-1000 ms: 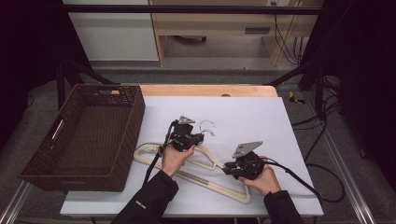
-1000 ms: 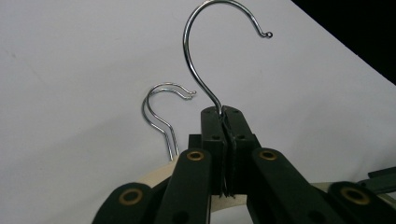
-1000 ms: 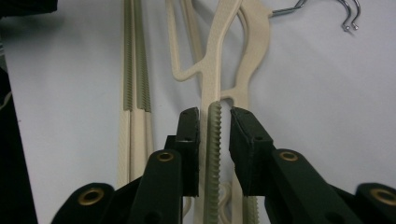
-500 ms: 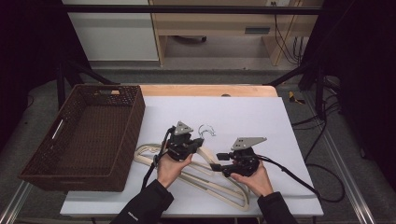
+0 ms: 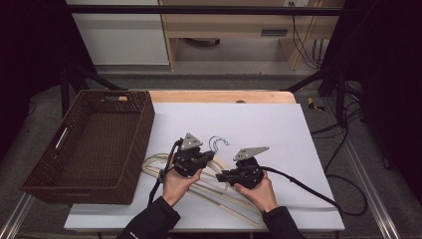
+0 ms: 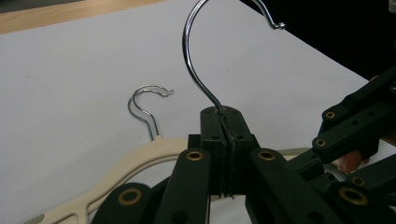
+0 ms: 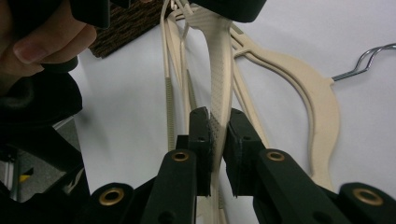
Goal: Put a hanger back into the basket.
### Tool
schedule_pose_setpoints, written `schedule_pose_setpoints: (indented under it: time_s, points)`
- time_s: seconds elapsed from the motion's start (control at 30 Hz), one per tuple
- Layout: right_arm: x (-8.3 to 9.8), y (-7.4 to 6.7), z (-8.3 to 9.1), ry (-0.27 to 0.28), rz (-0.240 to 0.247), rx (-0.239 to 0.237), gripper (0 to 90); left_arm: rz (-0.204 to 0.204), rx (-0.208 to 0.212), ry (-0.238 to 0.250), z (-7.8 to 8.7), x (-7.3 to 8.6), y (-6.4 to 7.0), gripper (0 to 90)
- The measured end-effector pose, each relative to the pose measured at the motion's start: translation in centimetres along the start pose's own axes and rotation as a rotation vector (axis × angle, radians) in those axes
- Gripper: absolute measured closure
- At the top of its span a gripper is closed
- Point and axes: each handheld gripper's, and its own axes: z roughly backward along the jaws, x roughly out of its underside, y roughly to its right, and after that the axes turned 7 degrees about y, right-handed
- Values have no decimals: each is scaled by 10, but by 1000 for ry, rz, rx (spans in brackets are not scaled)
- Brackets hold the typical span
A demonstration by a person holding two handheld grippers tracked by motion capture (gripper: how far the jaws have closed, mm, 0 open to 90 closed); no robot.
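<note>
- The chrome hook (image 6: 198,70) of the top hanger (image 7: 219,60) is pinched between the left gripper (image 6: 223,140) jaws.
- Its ribbed arm, running away lengthwise, is clamped by the right gripper (image 7: 215,135) jaws.
- Further hangers (image 5: 209,186) are left on the worktop (image 5: 259,119); the wicker basket (image 5: 92,144) lies leftward, nearer the left hand.

You have cream plastic hangers (image 5: 219,191) with chrome wire hooks (image 5: 217,143) stacked on the white table near its front edge, just right of the brown wicker basket, one hanger raised off the pile, pinched at its hook's base (image 6: 219,108) and along its ribbed arm (image 7: 219,70)
</note>
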Motion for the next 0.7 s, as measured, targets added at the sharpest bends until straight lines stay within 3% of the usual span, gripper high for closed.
schedule_pose_setpoints:
  time_s: [0.1, 0.23, 0.5, 0.6, 0.7]
  points:
    - [-1, 0, 1, 10, -18, -4, 845, 5, 21, 12, 4, -2, -1, 876]
    - [-3, -2, 4, 21, -19, -55, 865, -7, 40, 30, 13, -8, -3, 731]
    - [-11, -4, 21, 41, -8, -75, 872, -135, 81, 68, 48, -17, -6, 370]
    - [-16, -2, 31, 37, 17, -72, 872, -172, 109, 63, 62, -17, -10, 283]
    - [-20, -1, 37, 28, 27, -105, 871, -226, 123, 38, 72, -15, -16, 239]
